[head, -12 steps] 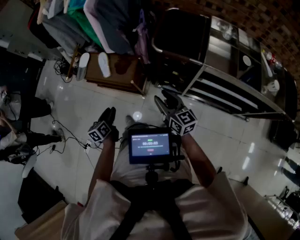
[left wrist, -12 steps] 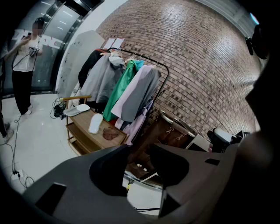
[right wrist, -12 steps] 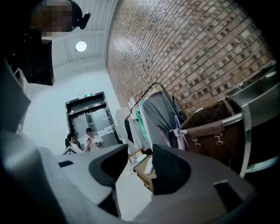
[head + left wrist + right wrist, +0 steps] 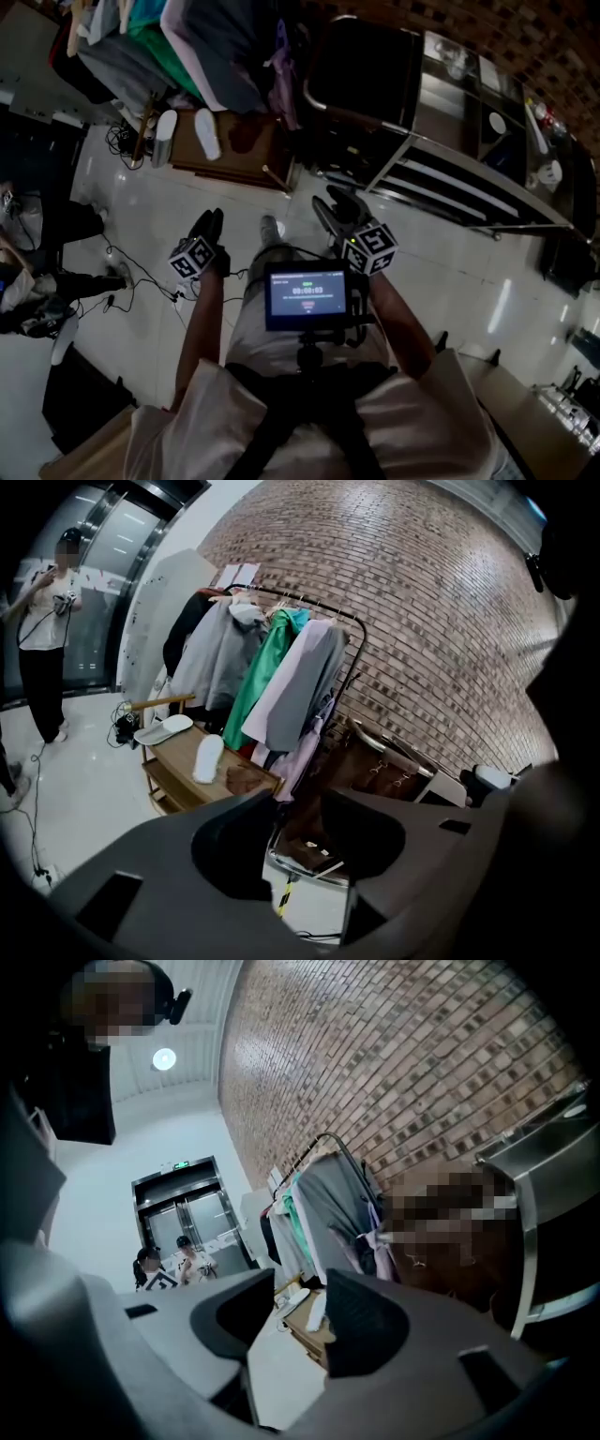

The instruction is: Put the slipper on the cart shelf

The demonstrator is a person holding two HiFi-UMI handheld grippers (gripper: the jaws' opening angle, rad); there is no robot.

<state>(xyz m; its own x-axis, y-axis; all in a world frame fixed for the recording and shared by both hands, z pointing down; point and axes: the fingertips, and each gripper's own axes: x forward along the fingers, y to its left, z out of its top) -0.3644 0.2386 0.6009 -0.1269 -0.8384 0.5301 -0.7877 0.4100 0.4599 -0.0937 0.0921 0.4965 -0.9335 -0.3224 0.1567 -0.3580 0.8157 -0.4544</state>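
Observation:
Two white slippers lie on a low wooden bench (image 4: 246,155) at the back left: one (image 4: 206,133) on its top, the other (image 4: 165,131) at its left end. The steel cart (image 4: 448,184) with open shelves stands at the right. My left gripper (image 4: 207,223) and right gripper (image 4: 337,206) hover over the floor, well short of the bench. Both are open and hold nothing. The left gripper view shows empty jaws (image 4: 298,803) and the nearer slipper (image 4: 208,757) beyond. The right gripper view also shows empty jaws (image 4: 300,1283) with the slippers (image 4: 315,1312) far off.
A rack of hanging clothes (image 4: 197,47) stands over the bench. A dark case or chair (image 4: 366,80) sits between bench and cart. Cables (image 4: 131,267) trail on the tiled floor at left. People stand by the lift doors (image 4: 169,1265).
The left gripper has drifted a little to the left. The right gripper has barely shifted. A foot now shows on the floor between the grippers.

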